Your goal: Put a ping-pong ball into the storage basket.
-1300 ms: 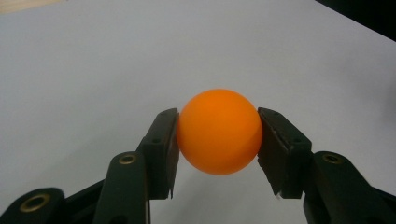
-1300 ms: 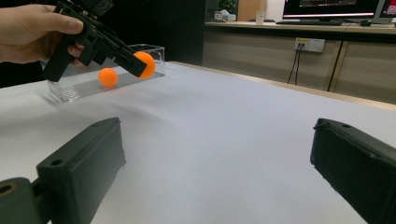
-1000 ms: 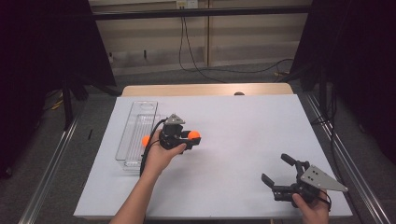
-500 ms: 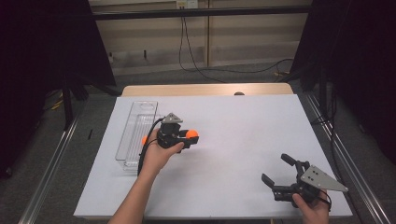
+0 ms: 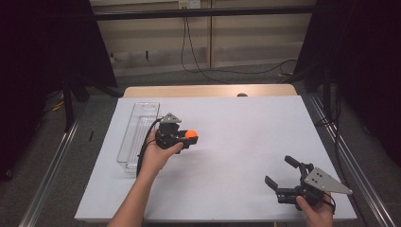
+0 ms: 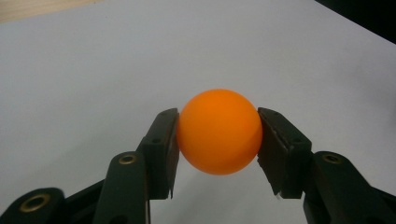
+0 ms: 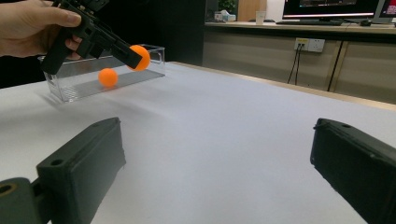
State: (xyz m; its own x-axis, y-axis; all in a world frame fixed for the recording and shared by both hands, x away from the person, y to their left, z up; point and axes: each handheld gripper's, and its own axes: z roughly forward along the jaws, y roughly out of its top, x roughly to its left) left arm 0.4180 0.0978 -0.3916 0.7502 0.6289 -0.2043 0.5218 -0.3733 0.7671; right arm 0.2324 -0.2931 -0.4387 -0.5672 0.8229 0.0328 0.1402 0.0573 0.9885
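My left gripper [image 5: 191, 136] is shut on an orange ball [image 5: 190, 134] and holds it just above the white table [image 5: 246, 127], to the right of a clear plastic tray [image 5: 135, 124]. In the left gripper view both pads press the sides of the ball [image 6: 219, 130]. A second orange ball [image 7: 108, 77] lies inside the tray [image 7: 70, 86]. My right gripper [image 5: 278, 170] rests near the table's front right corner, open, with nothing between its jaws.
Beyond the white surface a wooden table edge [image 5: 208, 90] shows at the back. Metal rails [image 5: 52, 165] run along both sides. Cables [image 5: 198, 56] hang at the far wall.
The left hand has edged slightly left and away from me with the ball, and it now covers the tray's ball in the high view. The right gripper has kept still.
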